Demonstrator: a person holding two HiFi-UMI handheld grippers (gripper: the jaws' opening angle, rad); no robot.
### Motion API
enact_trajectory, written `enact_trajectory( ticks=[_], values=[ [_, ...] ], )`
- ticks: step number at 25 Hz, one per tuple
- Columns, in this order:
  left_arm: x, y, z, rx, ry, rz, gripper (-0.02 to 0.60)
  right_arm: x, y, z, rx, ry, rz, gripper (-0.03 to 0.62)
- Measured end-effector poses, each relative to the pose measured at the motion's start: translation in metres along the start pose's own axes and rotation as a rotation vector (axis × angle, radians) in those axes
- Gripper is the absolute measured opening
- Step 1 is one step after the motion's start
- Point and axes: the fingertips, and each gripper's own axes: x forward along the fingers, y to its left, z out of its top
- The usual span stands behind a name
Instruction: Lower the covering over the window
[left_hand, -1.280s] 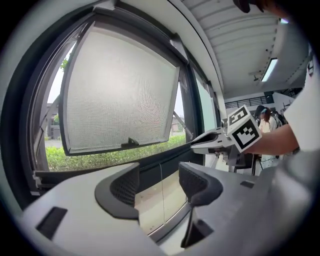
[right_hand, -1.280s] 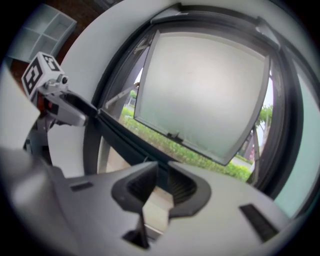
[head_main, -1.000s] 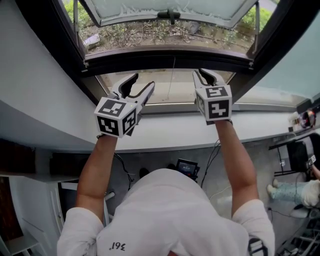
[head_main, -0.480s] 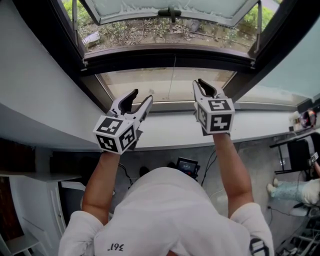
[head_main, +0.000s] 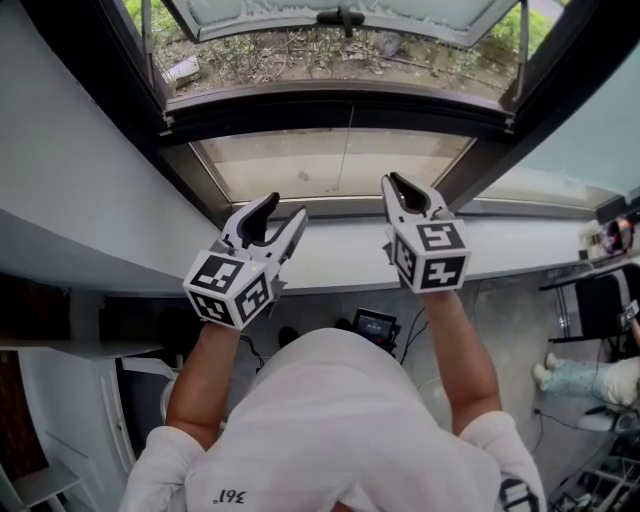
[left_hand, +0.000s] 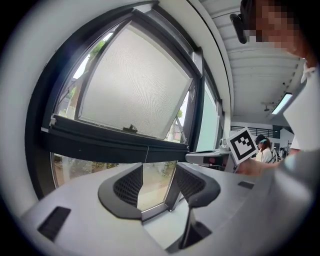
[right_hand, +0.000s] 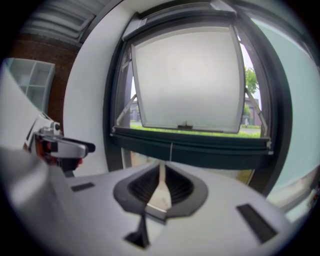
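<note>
Black metal window frame stands on a white sill. Across its middle runs the dark gathered band of the covering, not yet lowered over the pane beneath. A thin pale cord hangs from the band's centre down that pane.

Only the head view shows both tools together, above the sill's near edge. The left gripper is left of the cord and the right gripper just right of it, and neither touches cord or band.

The left gripper view shows its fingers spread; they have just been closing, with only glass and the frame seen between them. A person in a cap stands far off at the right.

The right gripper view shows its fingers almost together after closing, with a thin slit left and nothing in it. The cord hangs straight ahead, and a frosted sash tilts outward above the band. Open air separates both grippers from the glass.
</note>
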Motion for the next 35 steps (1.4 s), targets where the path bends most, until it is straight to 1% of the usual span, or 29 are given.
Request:
enact_trajectory(
  ticks=[8, 15, 26, 30, 35],
  values=[
    [-0.012, -0.011, -0.011, -0.031, 0.003, -0.014, 0.193, -0.011, 0.012, -0.016, 0.039, 0.003, 0.012, 0.038],
    [-0.025, -0.02, -0.022, -0.049, 0.015, -0.021, 0.132, -0.02, 0.022, -0.039, 0.049, 0.04, 0.022, 0.031],
    [-0.038, -0.028, -0.038, -0.065, 0.039, -0.022, 0.052, -0.03, 0.03, -0.053, 0.085, 0.053, 0.036, 0.029],
    [-0.041, -0.03, -0.043, -0.066, 0.053, -0.026, 0.039, -0.033, 0.031, -0.058, 0.099, 0.061, 0.039, 0.024],
    [-0.041, -0.033, -0.048, -0.064, 0.068, -0.032, 0.037, -0.033, 0.033, -0.061, 0.093, 0.07, 0.049, 0.023]
  ],
)
